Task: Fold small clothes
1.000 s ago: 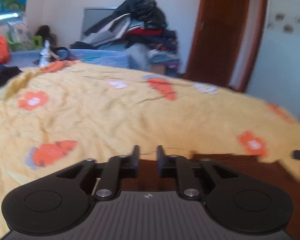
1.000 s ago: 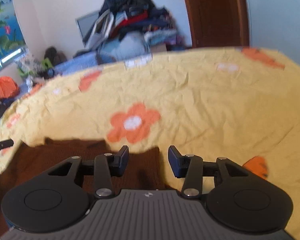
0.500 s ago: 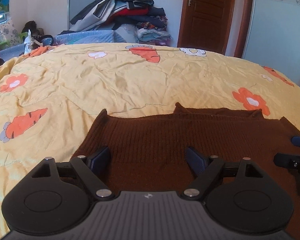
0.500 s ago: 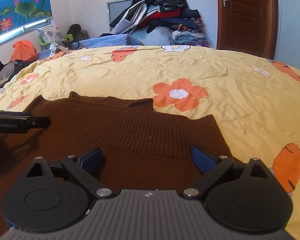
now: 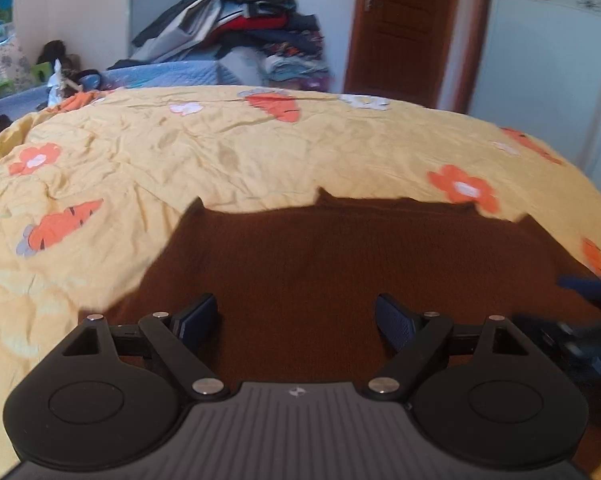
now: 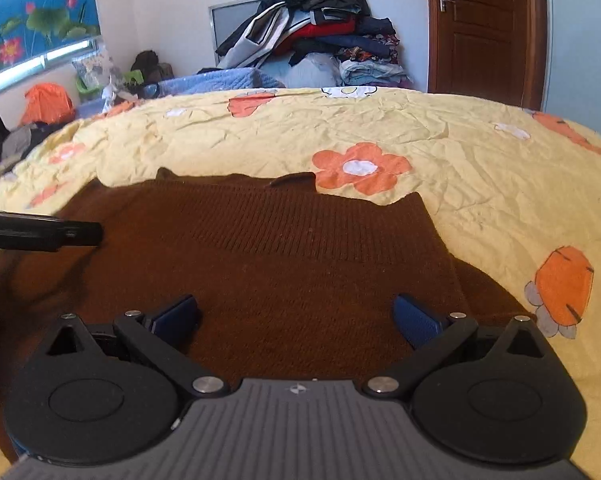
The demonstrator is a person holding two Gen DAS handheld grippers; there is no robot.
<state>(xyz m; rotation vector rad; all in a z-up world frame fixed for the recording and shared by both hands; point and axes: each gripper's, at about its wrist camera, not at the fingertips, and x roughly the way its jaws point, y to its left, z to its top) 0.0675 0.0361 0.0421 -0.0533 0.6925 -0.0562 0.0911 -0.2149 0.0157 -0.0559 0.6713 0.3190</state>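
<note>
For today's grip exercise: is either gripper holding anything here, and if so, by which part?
Nothing is held. The left gripper and right gripper have just been opening and now stand wide open above the flat brown knitted sweater; no pad presses on it.

The left gripper [image 5: 296,320] and the right gripper [image 6: 296,318] look alike: each has a grey ribbed body with a small white emblem at its front edge, flanked by two matt black rounded housings with a shallow disc pressed into each. Black link arms run forward from silver pivot screws to dark blue, textured pads [image 6: 416,320]. At the edge of the left wrist view the other tool is too blurred for detail, perhaps black and blue.
</note>
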